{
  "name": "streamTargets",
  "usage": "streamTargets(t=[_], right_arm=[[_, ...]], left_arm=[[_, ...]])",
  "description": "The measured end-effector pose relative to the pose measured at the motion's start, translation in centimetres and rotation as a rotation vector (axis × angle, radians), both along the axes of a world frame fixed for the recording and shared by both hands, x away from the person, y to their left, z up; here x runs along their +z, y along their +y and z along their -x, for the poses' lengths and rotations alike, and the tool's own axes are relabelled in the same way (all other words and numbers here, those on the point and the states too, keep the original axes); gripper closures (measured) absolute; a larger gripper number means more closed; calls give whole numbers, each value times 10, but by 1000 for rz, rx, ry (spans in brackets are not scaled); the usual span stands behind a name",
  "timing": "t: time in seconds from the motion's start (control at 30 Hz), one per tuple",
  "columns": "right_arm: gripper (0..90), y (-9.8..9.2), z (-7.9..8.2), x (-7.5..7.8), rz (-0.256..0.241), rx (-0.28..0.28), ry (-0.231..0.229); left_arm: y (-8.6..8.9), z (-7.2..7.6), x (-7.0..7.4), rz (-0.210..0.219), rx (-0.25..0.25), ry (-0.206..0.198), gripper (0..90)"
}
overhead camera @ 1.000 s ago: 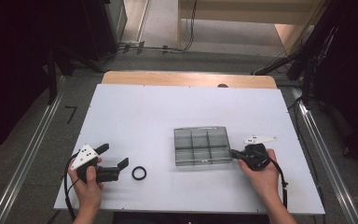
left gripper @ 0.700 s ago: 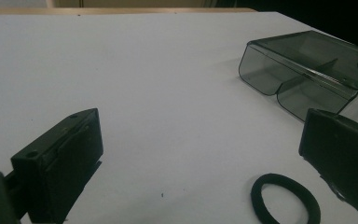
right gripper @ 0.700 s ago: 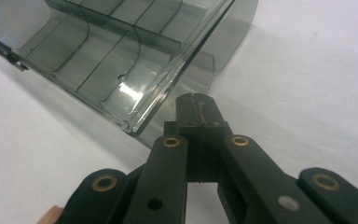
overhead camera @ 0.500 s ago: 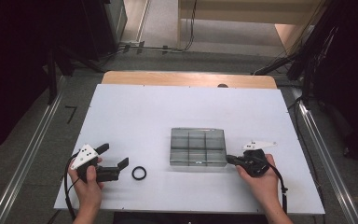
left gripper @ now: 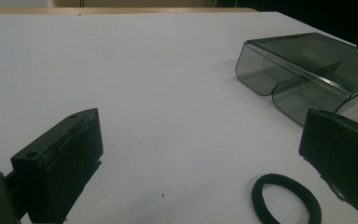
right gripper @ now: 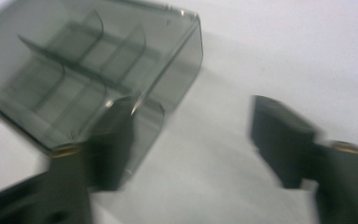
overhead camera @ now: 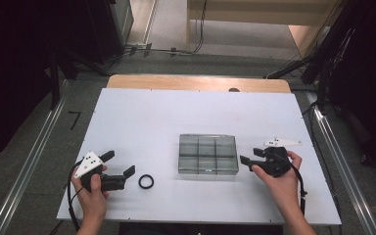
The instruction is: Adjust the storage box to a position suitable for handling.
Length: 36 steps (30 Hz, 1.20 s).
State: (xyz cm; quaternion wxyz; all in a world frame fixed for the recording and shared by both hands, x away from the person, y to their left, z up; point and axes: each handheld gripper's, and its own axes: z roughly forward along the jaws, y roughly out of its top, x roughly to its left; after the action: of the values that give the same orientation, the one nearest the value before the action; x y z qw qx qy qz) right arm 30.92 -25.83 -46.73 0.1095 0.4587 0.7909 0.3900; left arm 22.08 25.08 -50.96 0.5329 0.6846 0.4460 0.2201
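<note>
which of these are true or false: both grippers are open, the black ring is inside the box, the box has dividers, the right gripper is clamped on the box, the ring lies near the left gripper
1. Both grippers are open. True: the left gripper and the right gripper each show a wide gap between their jaws.
2. The black ring is inside the box. False: it lies flat on the white table, to the left of the clear compartment box.
3. The box has dividers. True: inner walls split it into compartments.
4. The right gripper is clamped on the box. False: its jaws stand apart just beside the box's right end and grip nothing.
5. The ring lies near the left gripper. True: it sits just beyond that gripper's jaws.
</note>
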Motion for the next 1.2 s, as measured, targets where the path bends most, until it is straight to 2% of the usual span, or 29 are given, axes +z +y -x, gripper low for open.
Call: streamTargets(t=[0.07,0.1,0.13,0.33,0.37,0.43,0.57,0.6,0.7,0.77,0.8,0.83,0.87,0.93,1.07,1.2], right_arm=[[41,1,-3,6,-21,-4,-15],[41,1,-3,6,-21,-4,-15],[0,3,-6,13,-20,8,-28],[0,15,-16,25,-23,50,-45],[0,20,-21,30,-38,85,-53],[0,23,-24,31,-39,97,-53],[0,35,-37,36,-14,111,-58],[27,39,-40,37,-1,108,-53],[182,50,-50,39,53,79,-55],[300,55,-57,39,68,78,-52],[376,56,-60,39,63,82,-45],[553,58,-68,38,43,115,-23],[607,60,-71,38,28,132,-8],[641,62,-74,38,23,139,3],[817,72,-89,36,22,186,45],[874,79,-96,34,43,218,59]], left_arm=[[0,0,0,0,0,0,0],[0,0,0,2,1,-1,0],[0,0,0,5,3,-1,0],[2,1,0,14,-1,-3,0],[2,1,0,16,-1,-2,0],[1,1,0,15,-1,-3,0],[1,1,1,5,-3,-1,0],[1,1,1,5,-3,-2,0],[1,1,1,6,-4,-2,0],[1,1,0,9,-5,-4,0],[1,1,1,7,-6,-4,0],[0,1,1,1,-8,-4,0],[0,1,1,1,-8,-4,0],[-1,1,1,-8,-11,-5,0],[-2,1,1,-13,-14,-4,0],[-1,1,1,-7,-13,-6,0]])
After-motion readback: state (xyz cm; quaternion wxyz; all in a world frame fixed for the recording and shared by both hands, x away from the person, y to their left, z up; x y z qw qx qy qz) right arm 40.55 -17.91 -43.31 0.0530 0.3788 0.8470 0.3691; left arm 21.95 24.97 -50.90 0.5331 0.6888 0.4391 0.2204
